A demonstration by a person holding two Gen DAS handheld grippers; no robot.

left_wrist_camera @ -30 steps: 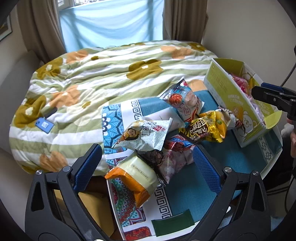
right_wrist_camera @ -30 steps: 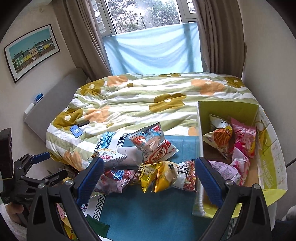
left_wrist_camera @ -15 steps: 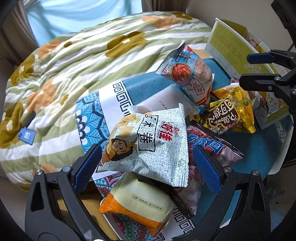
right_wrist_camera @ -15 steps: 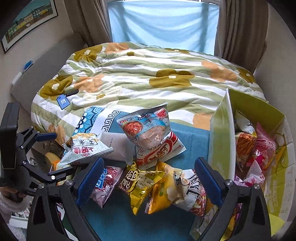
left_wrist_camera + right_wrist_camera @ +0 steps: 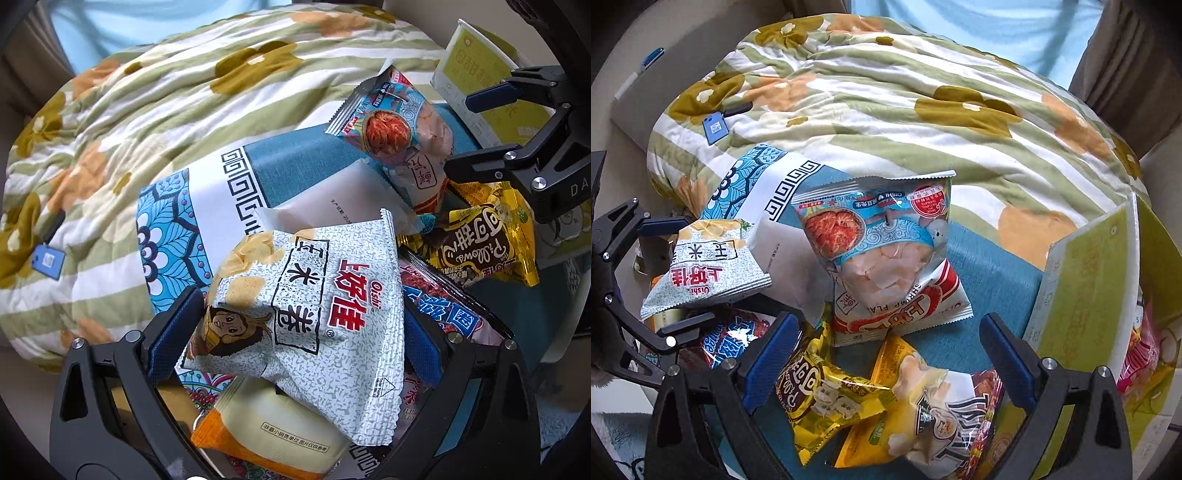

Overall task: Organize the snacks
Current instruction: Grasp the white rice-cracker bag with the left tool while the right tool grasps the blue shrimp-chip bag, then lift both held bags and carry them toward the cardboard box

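Over the snack heap: left gripper (image 5: 295,339) spread wide, straddling grey speckled foil rice-cracker bag (image 5: 306,317), pads not pressing; right gripper (image 5: 886,358) likewise wide above yellow crinkly packets (image 5: 827,398), likely readying grabs for green cardboard box (image 5: 1086,288).

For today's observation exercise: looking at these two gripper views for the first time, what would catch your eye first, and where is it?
First, the grey speckled snack bag, lying between the open left gripper on top of the pile. Next, the yellow snack packets between the fingers of the open right gripper, with the blue shrimp-chip bag just beyond. Right of them stands the green cardboard box, snacks already inside.
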